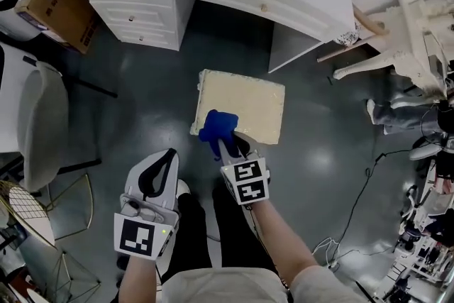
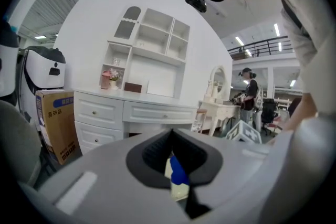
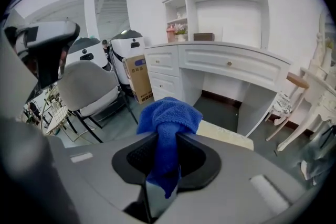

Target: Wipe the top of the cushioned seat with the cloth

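Nearest you, at seven o'clock, your left hand-held gripper (image 1: pixel 167 155) is pressed together and empty. The cushioned seat (image 1: pixel 248 106) sits at centre. Over its seven-o'clock corner your right hand-held gripper (image 1: pixel 222 147) pinches the blue cloth (image 1: pixel 216 125). It looks soft, light and floppy, so grip a thick bunch.

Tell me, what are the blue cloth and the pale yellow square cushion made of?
The blue cloth looks like soft terry or microfibre: its surface is fuzzy and it bunches in folds. The pale yellow square cushion looks like fabric-covered padding or foam, matt with a slightly nubbly top, though its filling cannot be seen.
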The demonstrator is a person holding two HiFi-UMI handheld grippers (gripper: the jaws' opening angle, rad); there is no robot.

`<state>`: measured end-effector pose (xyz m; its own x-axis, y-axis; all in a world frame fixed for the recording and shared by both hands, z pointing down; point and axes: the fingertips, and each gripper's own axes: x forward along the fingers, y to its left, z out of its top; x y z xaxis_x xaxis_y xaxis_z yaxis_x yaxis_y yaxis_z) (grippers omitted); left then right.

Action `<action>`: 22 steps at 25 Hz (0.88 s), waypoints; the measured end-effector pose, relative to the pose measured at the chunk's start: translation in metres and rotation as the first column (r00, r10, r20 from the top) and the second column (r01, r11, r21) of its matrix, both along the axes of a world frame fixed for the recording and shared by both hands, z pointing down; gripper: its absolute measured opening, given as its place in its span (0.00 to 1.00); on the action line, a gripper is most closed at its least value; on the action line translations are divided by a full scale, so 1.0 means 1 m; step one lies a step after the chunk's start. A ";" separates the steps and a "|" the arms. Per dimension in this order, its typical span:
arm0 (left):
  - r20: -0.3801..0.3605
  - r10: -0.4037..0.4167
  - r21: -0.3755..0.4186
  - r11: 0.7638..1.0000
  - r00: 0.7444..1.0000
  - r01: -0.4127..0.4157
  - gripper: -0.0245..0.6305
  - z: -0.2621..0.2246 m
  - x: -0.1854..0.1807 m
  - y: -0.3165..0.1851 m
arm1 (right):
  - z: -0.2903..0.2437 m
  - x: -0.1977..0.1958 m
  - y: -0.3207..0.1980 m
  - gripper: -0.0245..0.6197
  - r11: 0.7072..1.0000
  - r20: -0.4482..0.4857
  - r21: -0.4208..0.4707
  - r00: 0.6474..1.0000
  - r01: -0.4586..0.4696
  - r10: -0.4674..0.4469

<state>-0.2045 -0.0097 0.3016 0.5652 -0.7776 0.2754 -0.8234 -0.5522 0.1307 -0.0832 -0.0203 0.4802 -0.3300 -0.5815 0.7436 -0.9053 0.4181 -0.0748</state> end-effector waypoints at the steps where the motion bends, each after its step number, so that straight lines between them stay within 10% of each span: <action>1: -0.001 -0.001 0.010 1.000 1.000 0.001 0.04 -0.007 0.000 -0.001 | -0.011 0.001 -0.001 0.18 1.000 0.003 0.011 1.000 -0.001 0.001; 22: -0.029 0.043 0.146 0.989 0.999 -0.039 0.04 -0.151 0.023 0.022 | -0.243 0.025 0.035 0.18 0.960 0.116 0.272 0.993 -0.062 0.032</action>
